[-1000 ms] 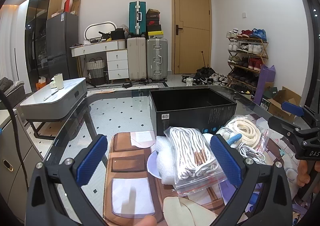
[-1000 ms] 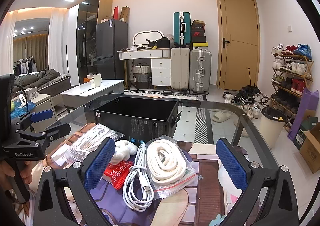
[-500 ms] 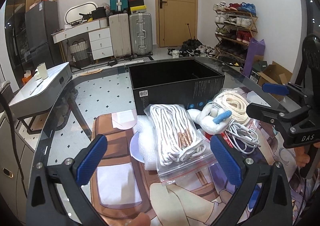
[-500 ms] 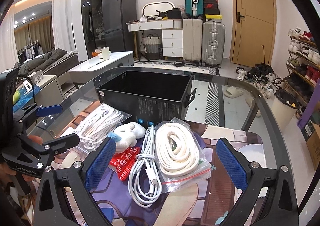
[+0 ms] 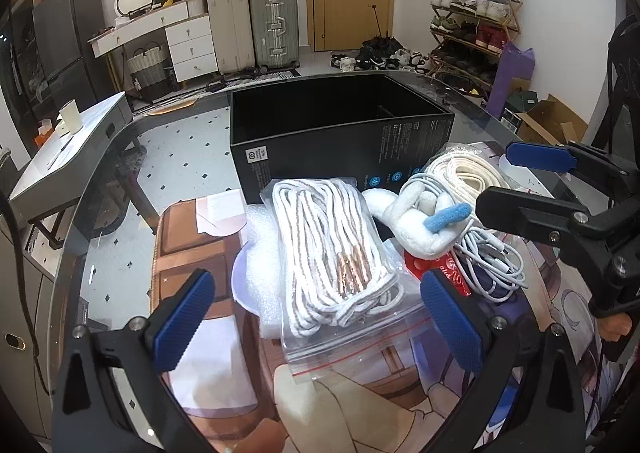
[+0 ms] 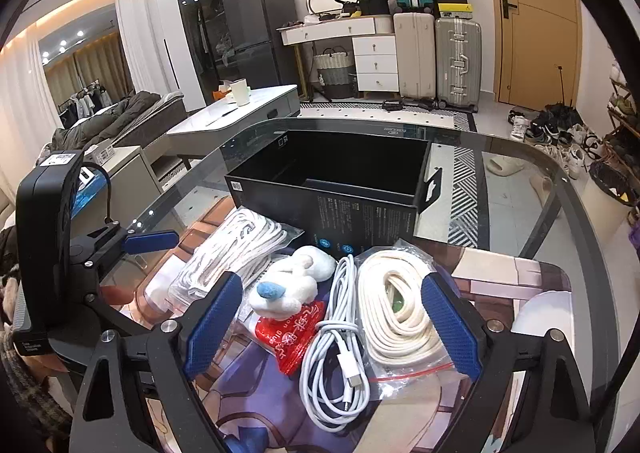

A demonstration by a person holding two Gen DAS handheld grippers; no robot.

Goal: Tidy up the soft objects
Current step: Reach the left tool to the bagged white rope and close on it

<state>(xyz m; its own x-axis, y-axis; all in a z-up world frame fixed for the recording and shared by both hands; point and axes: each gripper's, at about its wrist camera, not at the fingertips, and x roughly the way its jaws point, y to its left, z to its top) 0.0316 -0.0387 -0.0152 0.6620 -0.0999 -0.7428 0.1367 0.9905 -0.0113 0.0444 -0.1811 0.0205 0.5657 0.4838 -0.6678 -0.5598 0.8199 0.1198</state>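
Note:
A pile of soft things lies on the glass table in front of an open black box (image 5: 340,133). My left gripper (image 5: 318,317) hangs open over a zip bag of white and brown striped rope (image 5: 332,249). Nothing touches its pads. My right gripper (image 6: 332,321) is over a white plush toy (image 6: 292,285), a red packet (image 6: 288,337), a coiled white cable (image 6: 340,349) and a bagged cream rope (image 6: 396,301). Its jaws are closing, with these things lying between the pads but not pressed by them. The right gripper (image 5: 516,181) also shows at the right of the left wrist view.
White foam wrap (image 5: 260,249) lies left of the striped rope. A printed mat (image 6: 500,273) covers part of the glass table (image 5: 120,189). Beyond the table are a low white table (image 6: 240,113), suitcases (image 5: 272,29), a shoe rack (image 5: 472,25) and a door.
Both grippers have tilted down and come closer to the pile, so the table fills more of each view. The right gripper's jaws have narrowed a little.

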